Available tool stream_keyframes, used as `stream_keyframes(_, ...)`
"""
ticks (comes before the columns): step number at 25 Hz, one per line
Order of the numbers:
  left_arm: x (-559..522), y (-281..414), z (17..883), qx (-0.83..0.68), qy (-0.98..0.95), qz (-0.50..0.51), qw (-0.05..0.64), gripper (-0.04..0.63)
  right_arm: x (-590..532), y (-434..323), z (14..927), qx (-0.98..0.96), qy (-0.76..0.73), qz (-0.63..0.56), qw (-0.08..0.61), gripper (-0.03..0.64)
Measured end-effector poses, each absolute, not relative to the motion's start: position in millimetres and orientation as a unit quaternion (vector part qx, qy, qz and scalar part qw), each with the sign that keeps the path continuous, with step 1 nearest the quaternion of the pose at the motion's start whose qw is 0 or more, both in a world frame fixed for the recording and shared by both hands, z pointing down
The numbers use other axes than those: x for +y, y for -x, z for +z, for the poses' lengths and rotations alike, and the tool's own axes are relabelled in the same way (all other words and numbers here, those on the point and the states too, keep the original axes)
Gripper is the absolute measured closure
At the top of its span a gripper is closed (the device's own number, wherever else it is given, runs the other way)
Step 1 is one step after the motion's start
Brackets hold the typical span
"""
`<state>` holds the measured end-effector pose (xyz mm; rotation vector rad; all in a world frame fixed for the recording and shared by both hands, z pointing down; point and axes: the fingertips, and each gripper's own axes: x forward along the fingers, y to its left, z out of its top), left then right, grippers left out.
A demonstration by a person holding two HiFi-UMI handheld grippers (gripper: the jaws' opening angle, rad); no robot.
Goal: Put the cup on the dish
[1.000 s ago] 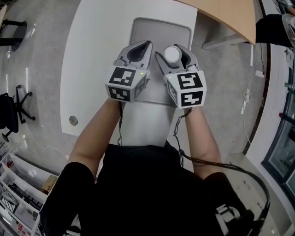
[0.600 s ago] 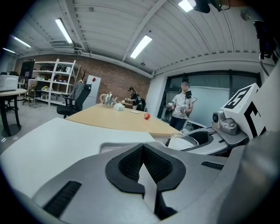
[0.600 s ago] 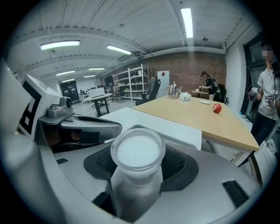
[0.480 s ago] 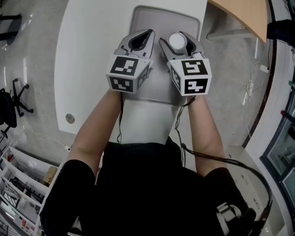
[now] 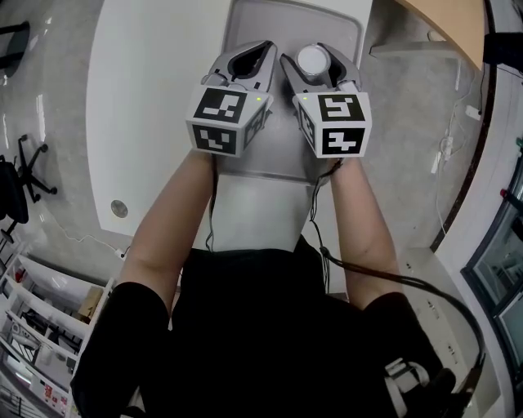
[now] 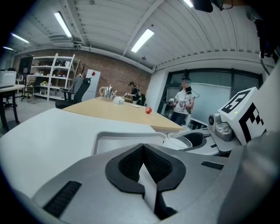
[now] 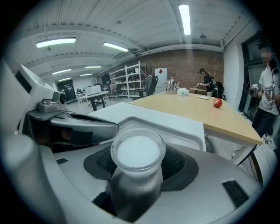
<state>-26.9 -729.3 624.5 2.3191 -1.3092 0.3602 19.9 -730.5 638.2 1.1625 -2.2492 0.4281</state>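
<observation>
We see a white table [image 5: 155, 98] on grey floor [image 5: 49, 106], and a wooden table [image 7: 205, 111] behind it with a red apple [image 7: 218, 103] on top. Black office chair [image 5: 12, 200] off left. White shelves [image 7: 129, 78] by a brick wall [image 7: 183, 70], a person [image 6: 183, 103] standing far back, strip lights [image 7: 186, 17] overhead.

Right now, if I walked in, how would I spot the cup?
Find the white table, then the grey tray on it. Over the tray are two hand-held grippers; the cup is the small translucent one with a milky white top, clamped between the right gripper's fingers, whereas the left gripper is shut on nothing.
</observation>
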Motion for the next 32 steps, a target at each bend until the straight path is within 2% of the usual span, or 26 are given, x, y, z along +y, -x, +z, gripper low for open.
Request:
stream_keyframes(10, -728.3, 28.5, 631.7, -0.474, -0.839, 0.129, 0.235, 0.589, -730.3, -18.6, 640.1, -0.845, -0.446, 0.162, 0.246, 0.359)
stream_keyframes(16, -729.1, 26.1, 625.8, -0.476, -0.839, 0.135, 0.226, 0.589, -730.0, -21.0, 645.2, -0.848, -0.432, 0.162, 0.261, 0.359)
stream_keyframes(32, -688.7, 34.9, 529.1, -0.498, -0.843, 0.103, 0.175, 0.589, -697.4, -21.0, 526.9, -0.864, -0.455, 0.086, 0.196, 0.360)
